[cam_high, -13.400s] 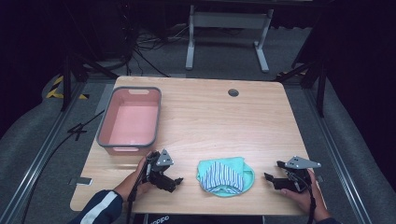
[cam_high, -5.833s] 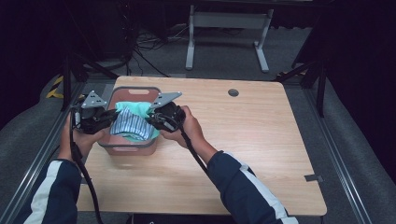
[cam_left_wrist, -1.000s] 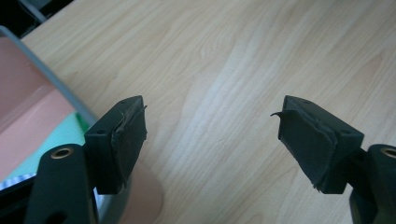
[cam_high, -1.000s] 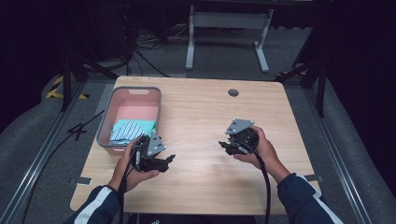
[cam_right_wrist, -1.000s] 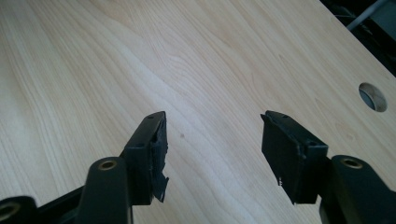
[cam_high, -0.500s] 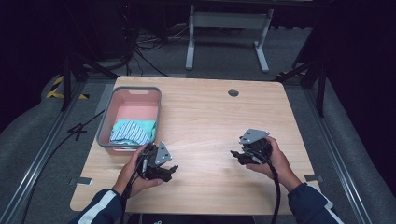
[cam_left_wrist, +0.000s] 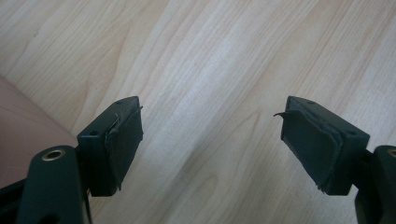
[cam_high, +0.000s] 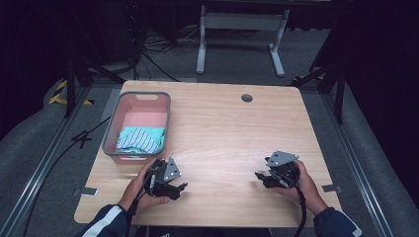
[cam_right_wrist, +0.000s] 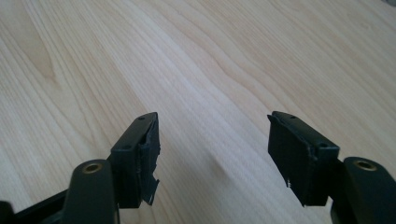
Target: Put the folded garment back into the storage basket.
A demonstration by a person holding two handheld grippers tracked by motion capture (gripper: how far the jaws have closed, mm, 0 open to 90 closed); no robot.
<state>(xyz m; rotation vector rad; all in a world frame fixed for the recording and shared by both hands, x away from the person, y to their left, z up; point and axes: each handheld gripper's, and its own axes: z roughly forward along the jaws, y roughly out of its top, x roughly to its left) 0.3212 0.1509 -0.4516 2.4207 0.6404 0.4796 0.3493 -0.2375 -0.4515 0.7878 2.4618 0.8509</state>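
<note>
**Cloth binned, both tongs idle**

Striped teal-and-white folded cloth lying inside pink rectangular plastic basket at pale wooden table's left edge. Left gripper and right gripper low over bare wood, jaws spread, holding nothing. Probably finished; next, merely resting. Since half a second ago, right gripper drawn nearer the front edge.

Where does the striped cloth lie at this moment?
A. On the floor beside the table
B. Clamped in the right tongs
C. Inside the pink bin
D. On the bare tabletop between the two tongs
C: the high view shows the striped cloth lying inside the pink bin, at its near end.
</note>
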